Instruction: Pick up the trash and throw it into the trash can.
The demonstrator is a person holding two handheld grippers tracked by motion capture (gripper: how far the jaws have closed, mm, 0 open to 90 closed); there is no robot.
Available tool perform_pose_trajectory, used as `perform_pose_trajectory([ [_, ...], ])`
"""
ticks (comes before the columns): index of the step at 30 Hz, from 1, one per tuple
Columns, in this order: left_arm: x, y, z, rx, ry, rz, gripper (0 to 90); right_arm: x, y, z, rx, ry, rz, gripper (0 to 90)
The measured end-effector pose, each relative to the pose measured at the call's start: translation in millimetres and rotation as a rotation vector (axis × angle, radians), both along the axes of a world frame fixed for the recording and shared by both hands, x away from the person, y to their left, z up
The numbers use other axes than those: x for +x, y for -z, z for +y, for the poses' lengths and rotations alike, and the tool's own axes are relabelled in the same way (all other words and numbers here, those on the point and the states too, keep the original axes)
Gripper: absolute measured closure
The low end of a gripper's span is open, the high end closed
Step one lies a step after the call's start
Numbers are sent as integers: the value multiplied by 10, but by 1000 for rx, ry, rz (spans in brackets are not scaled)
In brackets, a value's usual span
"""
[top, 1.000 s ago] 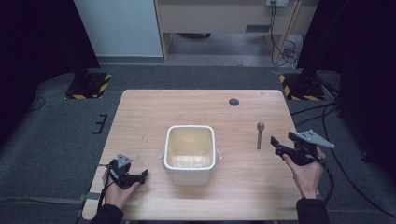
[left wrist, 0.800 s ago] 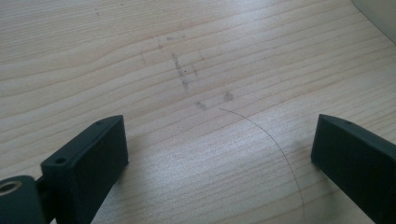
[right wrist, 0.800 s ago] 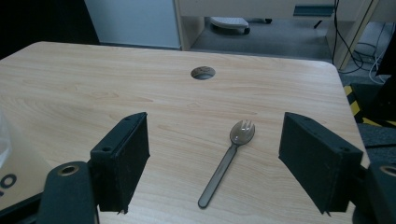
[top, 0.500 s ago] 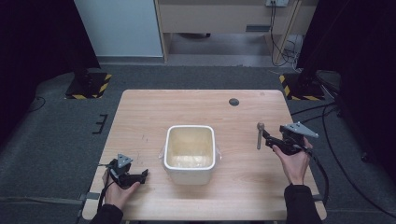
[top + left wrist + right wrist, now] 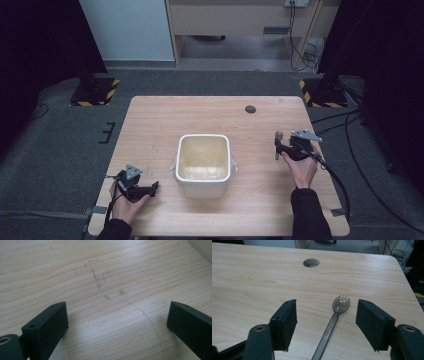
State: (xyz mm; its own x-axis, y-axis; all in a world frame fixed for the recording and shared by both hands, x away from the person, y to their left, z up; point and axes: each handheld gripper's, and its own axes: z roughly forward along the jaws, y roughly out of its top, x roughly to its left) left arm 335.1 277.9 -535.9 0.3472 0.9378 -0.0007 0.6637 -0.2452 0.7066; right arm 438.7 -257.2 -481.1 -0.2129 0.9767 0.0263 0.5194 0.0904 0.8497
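Note:
A dark translucent plastic spork (image 5: 333,320) lies flat on the wooden table (image 5: 160,125), right of a white square tub (image 5: 203,164). My right gripper (image 5: 327,327) is open and low over the spork, one jaw on each side of its handle, not touching it. From above, that right gripper (image 5: 280,146) sits at the spork (image 5: 278,136) near the table's right edge. My left gripper (image 5: 150,189) rests open at the front left, its jaws wide over bare wood (image 5: 110,312).
The tub stands in the middle of the table, empty inside. A round cable hole (image 5: 250,109) is at the back right, also seen ahead of the spork as the hole (image 5: 311,262). Cables trail off the table's right side.
My right gripper has moved left and forward from the table's right edge to straddle the spork's handle. The left gripper has stayed put.

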Motion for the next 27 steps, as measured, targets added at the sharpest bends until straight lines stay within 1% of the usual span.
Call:
perform_pose_trajectory([
  [1, 0, 0, 0, 0, 0, 0, 26, 0, 0, 0, 0, 0, 0, 348],
  [2, 0, 0, 0, 0, 1, 0, 26, 46, 48, 4, -17, 9, 18, 361],
  [3, 0, 0, 0, 0, 1, 0, 26, 46, 48, 4, -17, 9, 18, 361],
  [5, 1, 0, 0, 0, 1, 0, 26, 92, 98, 7, -24, 15, 35, 364],
  [9, 2, 0, 0, 0, 2, 0, 26, 182, 202, 6, -48, 29, 84, 375],
  [10, 3, 0, 0, 0, 2, 1, 26, 225, 250, 5, -56, 32, 101, 392],
  [11, 3, 0, 0, 0, 2, 1, 26, 225, 250, 5, -56, 32, 101, 392],
  [12, 4, 0, 0, -1, 3, 1, 26, 266, 302, 7, -62, 37, 116, 401],
  [13, 5, 0, -1, 0, 2, 0, 26, 266, 302, 7, -62, 37, 116, 401],
  [16, 7, 0, -2, 0, 3, 0, 26, 345, 392, 10, -61, 57, 140, 411],
  [18, 8, 0, -2, 0, 3, 0, 26, 364, 411, 5, -64, 60, 145, 412],
  [21, 11, 1, -3, -1, 4, 0, 26, 425, 466, 0, -47, 82, 158, 420],
  [23, 11, 0, -3, 0, 5, 0, 26, 452, 491, 12, -43, 82, 158, 431],
  [25, 12, 0, -3, 0, 4, 0, 26, 484, 520, 35, -51, 77, 161, 444],
  [27, 12, 0, -3, 0, 5, 0, 26, 504, 536, 57, -41, 77, 159, 459],
])
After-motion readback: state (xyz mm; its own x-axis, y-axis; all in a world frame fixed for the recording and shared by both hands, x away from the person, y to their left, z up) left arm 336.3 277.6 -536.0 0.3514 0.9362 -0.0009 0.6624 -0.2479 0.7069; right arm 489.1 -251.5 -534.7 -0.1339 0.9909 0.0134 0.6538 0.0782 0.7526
